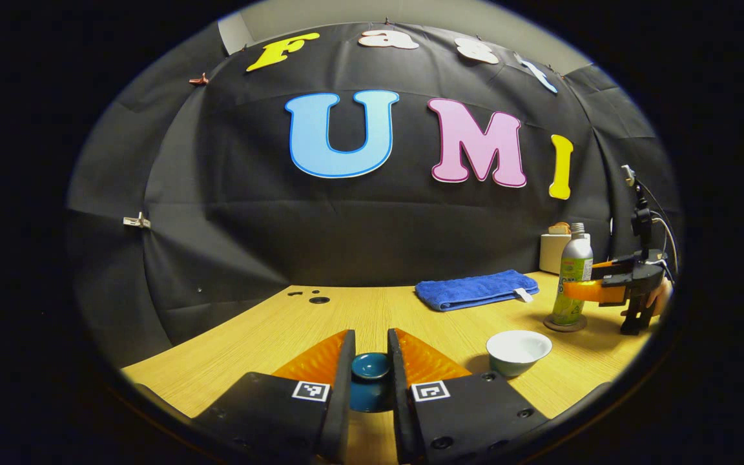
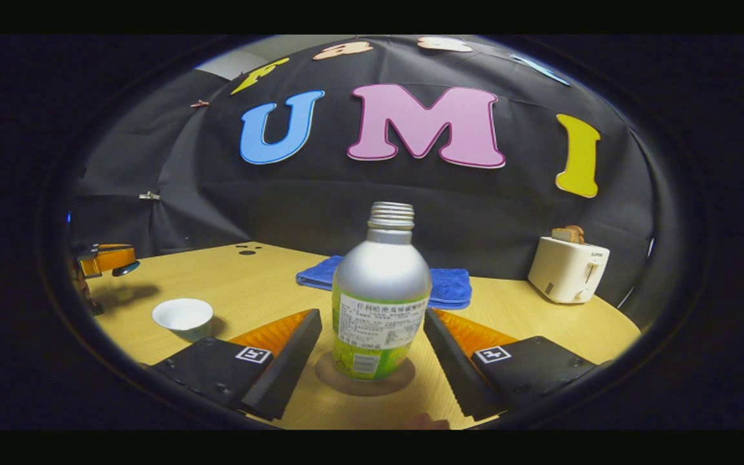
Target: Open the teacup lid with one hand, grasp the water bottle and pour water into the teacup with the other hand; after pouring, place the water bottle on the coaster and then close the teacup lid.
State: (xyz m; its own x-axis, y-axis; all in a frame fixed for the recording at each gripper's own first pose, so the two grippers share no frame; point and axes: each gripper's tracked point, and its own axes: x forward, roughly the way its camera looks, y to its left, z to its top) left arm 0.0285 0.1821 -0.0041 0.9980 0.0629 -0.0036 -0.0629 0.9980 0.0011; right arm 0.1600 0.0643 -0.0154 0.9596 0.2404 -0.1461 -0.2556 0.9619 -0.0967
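Holding the dark blue ceramic lid, the left gripper should wait aside; the right gripper, jaws wide beside the silver metal water bottle, should let go cleanly.

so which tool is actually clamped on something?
The left tool: shut on the teacup lid. The right tool stands open around the water bottle, gaps both sides.

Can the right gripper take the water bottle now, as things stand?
Probably yes. The right gripper is open with one finger on each side of the water bottle, which stands upright on the coaster. Nothing lies between fingers and bottle.
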